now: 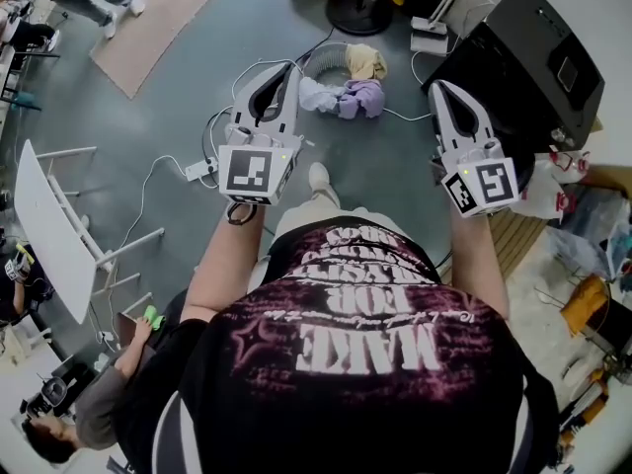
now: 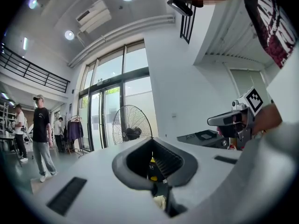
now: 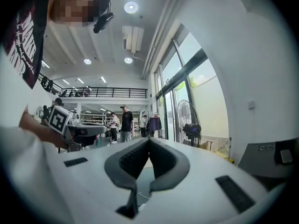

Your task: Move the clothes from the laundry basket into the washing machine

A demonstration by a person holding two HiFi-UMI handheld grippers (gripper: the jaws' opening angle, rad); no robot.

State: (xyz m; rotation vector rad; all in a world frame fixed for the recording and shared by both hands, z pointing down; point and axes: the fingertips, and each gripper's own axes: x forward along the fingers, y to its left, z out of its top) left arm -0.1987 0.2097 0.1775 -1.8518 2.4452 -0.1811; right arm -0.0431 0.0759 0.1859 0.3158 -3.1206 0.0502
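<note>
Both your grippers are pressed shut and empty, held side by side over the floor, short of the clothes.

Your left gripper [image 2: 152, 140] has its jaws closed tip to tip with nothing between them. Your right gripper [image 3: 149, 140] is the same, pads together and bare. Ahead of the two tips, on the grey floor [image 1: 168, 107], a white and purple heap of clothes [image 1: 346, 97] lies just beside the round wire laundry basket [image 1: 324, 62]. A yellow piece [image 1: 365, 60] sits at the basket's right side. A black boxy machine [image 1: 533, 47] stands to the right of your right gripper, apart from the heap. A white folding rack [image 1: 49, 225] is on your left, and a standing fan [image 2: 131, 125] is by the glass doors. A person in a dark shirt [image 2: 41, 139] stands beyond.
</note>
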